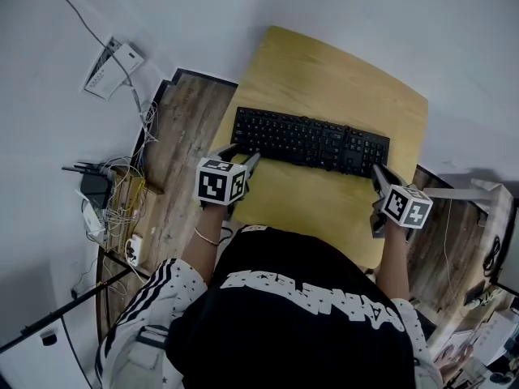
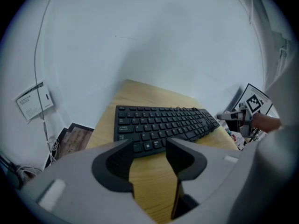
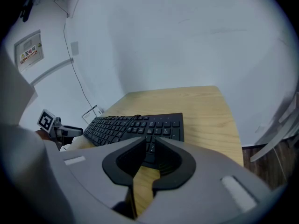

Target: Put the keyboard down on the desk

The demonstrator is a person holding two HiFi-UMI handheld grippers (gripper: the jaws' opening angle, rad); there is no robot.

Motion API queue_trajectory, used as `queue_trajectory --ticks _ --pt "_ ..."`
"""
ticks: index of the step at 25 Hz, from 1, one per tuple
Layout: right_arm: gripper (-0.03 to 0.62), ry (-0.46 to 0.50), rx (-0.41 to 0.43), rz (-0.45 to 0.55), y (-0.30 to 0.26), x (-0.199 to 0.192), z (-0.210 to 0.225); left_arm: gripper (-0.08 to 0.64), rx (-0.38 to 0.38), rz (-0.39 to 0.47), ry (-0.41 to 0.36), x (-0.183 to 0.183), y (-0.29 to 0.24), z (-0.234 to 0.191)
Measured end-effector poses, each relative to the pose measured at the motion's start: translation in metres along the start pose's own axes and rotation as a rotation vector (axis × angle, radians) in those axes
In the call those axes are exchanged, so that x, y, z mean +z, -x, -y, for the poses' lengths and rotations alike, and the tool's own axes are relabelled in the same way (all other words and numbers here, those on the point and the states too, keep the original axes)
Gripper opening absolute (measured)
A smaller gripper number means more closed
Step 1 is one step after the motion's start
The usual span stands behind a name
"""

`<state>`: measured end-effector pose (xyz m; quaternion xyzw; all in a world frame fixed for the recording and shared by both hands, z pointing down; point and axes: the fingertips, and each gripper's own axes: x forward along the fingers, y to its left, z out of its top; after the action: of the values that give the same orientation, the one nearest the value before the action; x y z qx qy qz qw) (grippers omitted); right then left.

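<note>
The black keyboard lies flat across the light wooden desk. My left gripper sits at the keyboard's near left corner. In the left gripper view its jaws stand apart with only bare desk between them, and the keyboard is just beyond the tips. My right gripper is at the near right corner. Its jaws are drawn almost together, leaving a thin slit with nothing in it. The keyboard's front edge lies right past them. Neither gripper holds anything.
A white wall runs behind the desk, with a white box mounted on it and a cable hanging down. A tangle of cables and a router lie on the wooden floor to the left. The desk's right edge drops to the floor.
</note>
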<state>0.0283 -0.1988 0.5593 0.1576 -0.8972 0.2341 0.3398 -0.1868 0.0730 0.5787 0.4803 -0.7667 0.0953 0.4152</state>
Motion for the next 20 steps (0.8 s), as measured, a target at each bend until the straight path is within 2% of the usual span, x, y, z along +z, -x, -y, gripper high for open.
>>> queue_trajectory --ticks 2,3,4,11,20 --pt "0.040 0.003 -0.011 0.009 0.003 0.000 0.002 0.147 0.002 0.007 -0.006 0.000 0.002 0.001" --pt "0.029 0.005 -0.016 0.012 0.005 -0.001 0.003 0.040 0.003 0.011 -0.012 0.001 0.003 0.002" --pt "0.017 0.008 -0.020 0.014 0.006 -0.001 0.003 0.000 0.000 0.017 -0.016 0.002 0.004 0.003" --pt "0.014 0.005 -0.025 0.033 0.017 -0.002 0.002 0.000 -0.028 0.038 -0.014 0.007 0.008 0.013" --pt "0.014 -0.001 0.012 0.086 0.031 0.002 0.001 0.000 -0.084 0.067 -0.031 0.007 0.011 0.040"
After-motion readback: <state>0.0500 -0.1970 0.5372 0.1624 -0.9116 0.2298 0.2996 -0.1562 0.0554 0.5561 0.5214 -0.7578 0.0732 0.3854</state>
